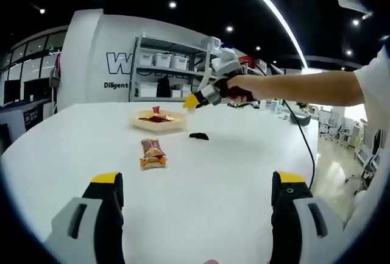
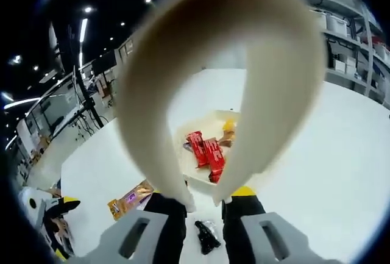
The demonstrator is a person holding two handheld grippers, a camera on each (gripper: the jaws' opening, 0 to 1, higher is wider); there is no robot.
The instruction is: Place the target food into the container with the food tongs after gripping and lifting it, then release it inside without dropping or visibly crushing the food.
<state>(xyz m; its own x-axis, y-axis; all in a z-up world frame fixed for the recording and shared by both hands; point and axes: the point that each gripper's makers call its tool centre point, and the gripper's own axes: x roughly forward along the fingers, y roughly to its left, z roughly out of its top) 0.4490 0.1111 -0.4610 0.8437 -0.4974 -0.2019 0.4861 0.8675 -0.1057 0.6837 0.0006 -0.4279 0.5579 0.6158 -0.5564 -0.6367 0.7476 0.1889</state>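
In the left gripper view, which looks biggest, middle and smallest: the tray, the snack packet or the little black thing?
1. Tray, though it sits farthest away.
2. Snack packet.
3. Little black thing, plainly smallest.

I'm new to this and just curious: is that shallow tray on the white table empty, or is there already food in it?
Not empty. The tray already holds red packets and a yellow-orange one.

A smooth, matt white table (image 1: 231,166) carries a shallow cream plastic container (image 1: 157,121) of glossy red foil packets (image 2: 206,151). Nearer lies a shiny orange snack packet (image 1: 152,153). The cream food tongs (image 2: 225,69) look like matt, smooth plastic; the far shelving (image 1: 173,69) looks like grey metal.
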